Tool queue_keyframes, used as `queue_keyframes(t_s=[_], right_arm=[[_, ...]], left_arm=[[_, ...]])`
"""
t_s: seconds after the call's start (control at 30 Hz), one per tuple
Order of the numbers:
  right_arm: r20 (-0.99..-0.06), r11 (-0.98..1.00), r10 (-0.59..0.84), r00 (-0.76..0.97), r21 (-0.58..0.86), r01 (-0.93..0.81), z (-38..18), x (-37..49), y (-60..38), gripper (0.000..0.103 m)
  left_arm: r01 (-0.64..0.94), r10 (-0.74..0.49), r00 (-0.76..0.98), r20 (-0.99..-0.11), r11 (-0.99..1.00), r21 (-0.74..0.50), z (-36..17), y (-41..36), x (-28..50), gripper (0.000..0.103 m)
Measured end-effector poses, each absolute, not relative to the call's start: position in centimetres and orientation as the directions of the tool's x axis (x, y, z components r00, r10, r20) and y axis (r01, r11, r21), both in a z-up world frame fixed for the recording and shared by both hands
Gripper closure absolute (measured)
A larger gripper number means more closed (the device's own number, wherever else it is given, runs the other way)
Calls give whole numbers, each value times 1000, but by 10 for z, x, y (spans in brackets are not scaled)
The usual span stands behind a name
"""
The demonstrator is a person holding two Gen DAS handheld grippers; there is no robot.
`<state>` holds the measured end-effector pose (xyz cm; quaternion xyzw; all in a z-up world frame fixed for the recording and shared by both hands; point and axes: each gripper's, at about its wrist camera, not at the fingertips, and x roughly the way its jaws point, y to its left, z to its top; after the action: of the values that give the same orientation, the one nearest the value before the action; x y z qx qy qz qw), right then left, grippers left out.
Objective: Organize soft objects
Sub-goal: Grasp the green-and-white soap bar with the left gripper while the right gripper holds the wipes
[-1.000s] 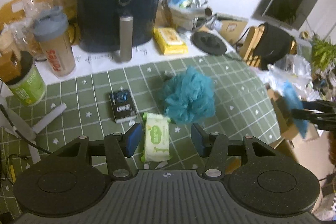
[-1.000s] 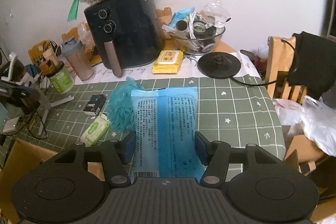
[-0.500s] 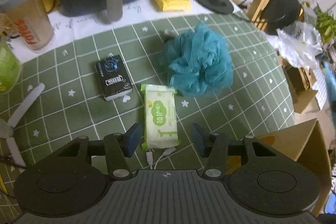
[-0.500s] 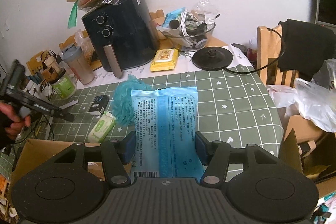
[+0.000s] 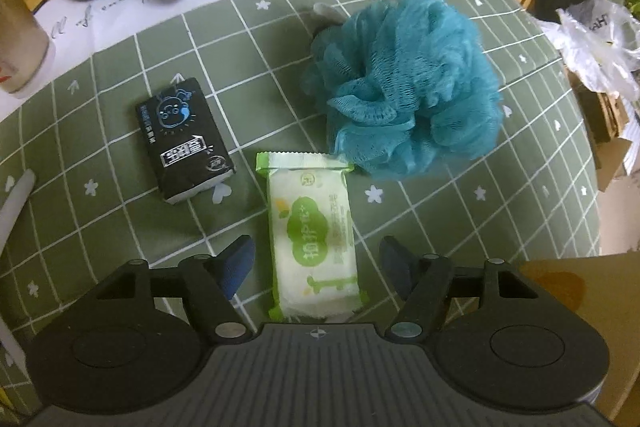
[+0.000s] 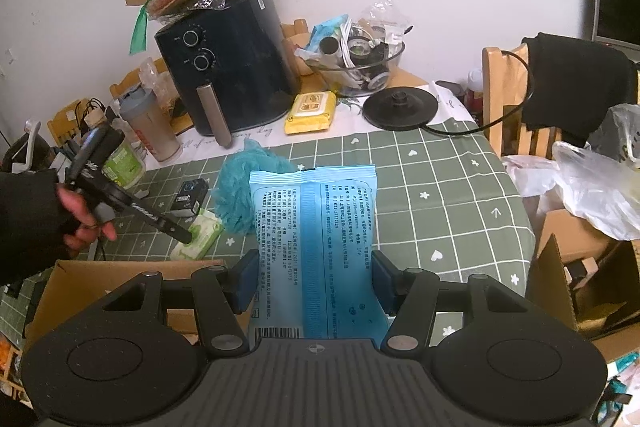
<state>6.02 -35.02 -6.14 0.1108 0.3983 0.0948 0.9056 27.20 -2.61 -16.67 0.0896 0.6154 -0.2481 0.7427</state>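
Green-and-white plastic wrap marks the small wet-wipe pack (image 5: 314, 233) lying flat on the checked worktop (image 5: 460, 211), and our left gripper (image 5: 316, 261) has its jaws spread wide to either side of it, closed on nothing, with a clear gap on both flanks. Just beyond the pack's far end sits the teal bath pouf (image 5: 408, 83), its mesh touching or nearly touching the pack's sealed edge, while the black tissue packet (image 5: 184, 139) lies a little apart to the left. Our right gripper (image 6: 314, 281) has its jaws pressed against both sides of the large blue wipe pack (image 6: 316, 251), held above the open cardboard box (image 6: 120, 287) at the worktop's near edge. We judge the risks to be these: the small pack is slick and squashy, so a close that lands only on its near end could pinch the wrapper seam and let the pack swing or slide out on the lift; a grasp pushed too far forward could snag the pouf's mesh and drag it along. The blue pack, clamped only across its lower part, could sag or slip if our grip eases.
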Motion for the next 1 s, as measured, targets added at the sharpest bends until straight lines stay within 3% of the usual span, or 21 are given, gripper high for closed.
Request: queue_keyframes(t_s=[0.3, 0.4, 1.0], right_arm=[[-709, 958, 243, 662, 282, -50, -64, 54, -354, 42], [-709, 958, 240, 663, 282, -45, -64, 54, -354, 42], [-689, 954, 270, 672, 285, -91, -51, 58, -348, 42]], left_arm=[[495, -222, 119, -968, 858, -136, -189, -34, 276, 37], [494, -222, 121, -968, 859, -135, -194, -33, 274, 54], [460, -247, 230, -941, 880, -119, -148, -7, 258, 56]])
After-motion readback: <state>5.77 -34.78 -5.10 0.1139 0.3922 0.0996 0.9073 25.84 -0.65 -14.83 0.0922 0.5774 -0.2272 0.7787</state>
